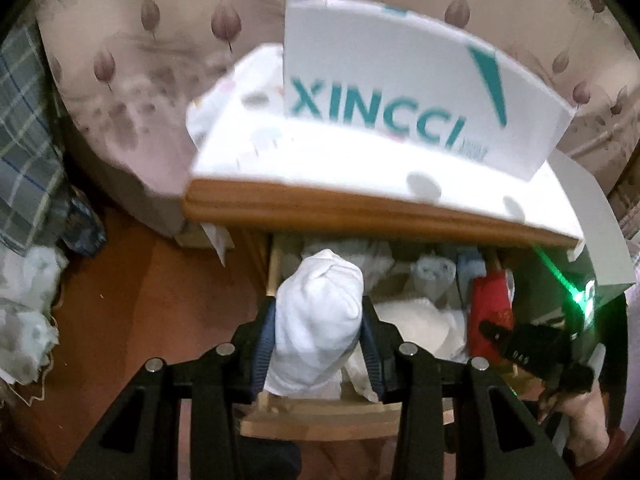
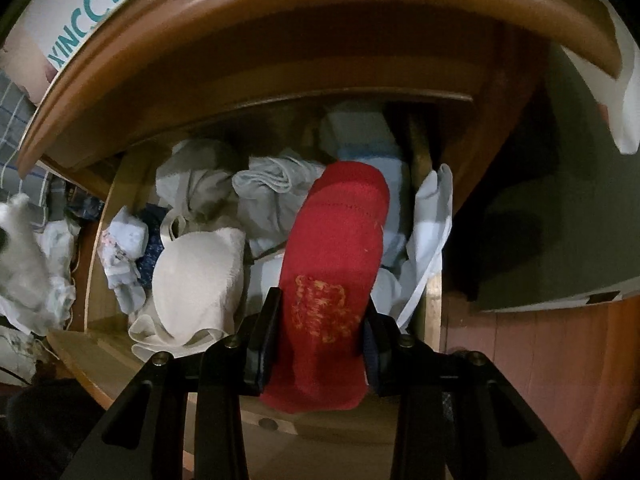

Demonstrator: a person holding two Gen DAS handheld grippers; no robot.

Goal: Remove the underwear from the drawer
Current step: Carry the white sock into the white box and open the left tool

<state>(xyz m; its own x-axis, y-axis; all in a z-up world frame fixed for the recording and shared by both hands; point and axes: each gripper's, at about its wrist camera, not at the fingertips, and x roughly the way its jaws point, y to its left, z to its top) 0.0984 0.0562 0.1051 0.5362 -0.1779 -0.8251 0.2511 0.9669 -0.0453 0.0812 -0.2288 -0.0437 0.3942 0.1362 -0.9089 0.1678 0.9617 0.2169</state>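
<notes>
My left gripper (image 1: 318,320) is shut on a rolled white garment (image 1: 320,304) and holds it above the open wooden drawer (image 1: 320,416). My right gripper (image 2: 322,320) is shut on a red knitted garment (image 2: 336,260) with orange stitching, held over the drawer (image 2: 96,240). The drawer holds a cream bra (image 2: 196,280), grey-white cloth (image 2: 276,188) and light blue cloth (image 2: 394,200). The right gripper (image 1: 532,344) with the red garment (image 1: 490,312) also shows in the left wrist view.
The cabinet's wooden top edge (image 1: 360,212) overhangs the drawer. A white XINCCI box (image 1: 400,92) stands on it. Crumpled white cloth (image 1: 28,320) and a plaid fabric (image 1: 24,140) lie left on the red-brown floor (image 1: 140,300). A dark wall (image 2: 560,200) is at right.
</notes>
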